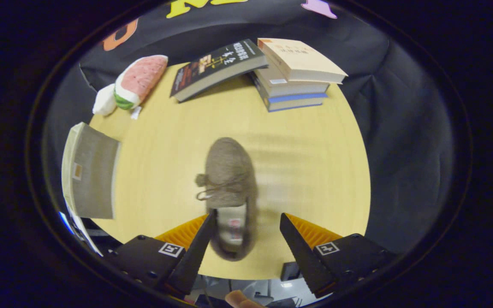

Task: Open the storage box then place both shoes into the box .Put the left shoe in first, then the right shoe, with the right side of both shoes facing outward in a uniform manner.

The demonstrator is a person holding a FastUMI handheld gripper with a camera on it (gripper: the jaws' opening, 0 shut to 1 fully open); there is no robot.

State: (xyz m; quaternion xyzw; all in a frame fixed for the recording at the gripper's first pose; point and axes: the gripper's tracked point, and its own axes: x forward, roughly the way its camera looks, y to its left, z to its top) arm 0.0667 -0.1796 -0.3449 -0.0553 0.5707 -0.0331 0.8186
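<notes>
I see my tongs [247, 222] spread wide, gripping nothing; the shoe [229, 188] lies on the desk [306, 162], heel between the fingers, nearer the left one. Its insole label is too blurred to read; the storage box [90, 171] sits far left.

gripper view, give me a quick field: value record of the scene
gripper: open, fingers apart, heel of shoe between them nearer the left finger
shoe: brown, laced, on table, toe pointing away
table: light wood
storage box: grey, left of shoe
books: stacked at far edge
watermelon plush: far left corner
</notes>
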